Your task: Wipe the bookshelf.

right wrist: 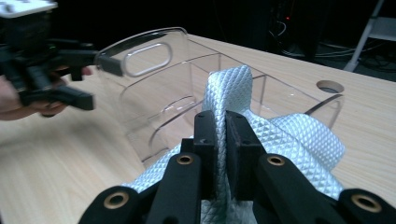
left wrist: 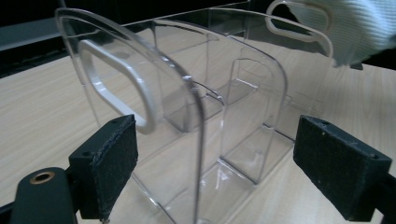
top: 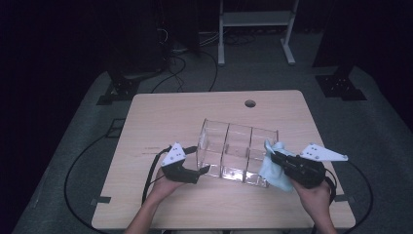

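Left gripper [top: 203, 170] jaws wide open straddling clear acrylic divided organiser [top: 234, 151] end wall at 9 o'clock, likely to steady it; right gripper [right wrist: 219, 135] clamped tight on pale blue textured cloth [right wrist: 299, 140] at 3 o'clock, presumably for wiping

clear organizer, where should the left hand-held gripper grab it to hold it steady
Grip the upright end wall of the clear organizer, coming in from its left end, as the left hand-held gripper is placed. That wall is thin and flat, stands vertical between the open jaws, and has a handle cutout.
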Action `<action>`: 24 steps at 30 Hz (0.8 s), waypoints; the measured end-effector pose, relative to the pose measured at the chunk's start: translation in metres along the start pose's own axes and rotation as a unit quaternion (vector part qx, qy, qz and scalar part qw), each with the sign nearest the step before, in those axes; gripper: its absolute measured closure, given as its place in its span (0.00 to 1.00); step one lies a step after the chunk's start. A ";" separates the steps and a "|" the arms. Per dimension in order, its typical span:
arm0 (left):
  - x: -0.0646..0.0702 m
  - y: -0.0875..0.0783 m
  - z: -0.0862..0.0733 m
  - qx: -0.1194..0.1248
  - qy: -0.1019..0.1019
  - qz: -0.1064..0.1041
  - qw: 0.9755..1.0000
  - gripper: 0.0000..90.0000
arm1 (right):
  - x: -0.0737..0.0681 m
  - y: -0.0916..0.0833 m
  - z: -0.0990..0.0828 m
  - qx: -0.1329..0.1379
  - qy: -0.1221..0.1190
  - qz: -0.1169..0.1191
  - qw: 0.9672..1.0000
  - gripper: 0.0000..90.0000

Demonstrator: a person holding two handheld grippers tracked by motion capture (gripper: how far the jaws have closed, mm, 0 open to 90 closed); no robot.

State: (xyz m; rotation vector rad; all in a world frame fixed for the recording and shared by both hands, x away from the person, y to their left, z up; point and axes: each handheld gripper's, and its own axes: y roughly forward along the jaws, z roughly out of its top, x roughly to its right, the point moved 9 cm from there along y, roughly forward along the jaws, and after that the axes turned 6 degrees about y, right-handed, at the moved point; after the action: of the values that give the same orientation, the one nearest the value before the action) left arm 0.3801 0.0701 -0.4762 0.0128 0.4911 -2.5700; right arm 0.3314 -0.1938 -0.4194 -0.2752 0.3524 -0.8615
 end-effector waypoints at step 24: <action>-0.016 0.010 0.011 0.020 -0.009 -0.047 0.999 0.50 | -0.005 -0.017 -0.020 -0.003 0.004 -0.008 1.000 0.92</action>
State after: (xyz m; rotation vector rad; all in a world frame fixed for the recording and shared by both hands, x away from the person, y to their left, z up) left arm 0.3996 0.0660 -0.4682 -0.0201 0.4428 -2.6697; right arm 0.3085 -0.2024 -0.4305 -0.2813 0.3605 -0.8782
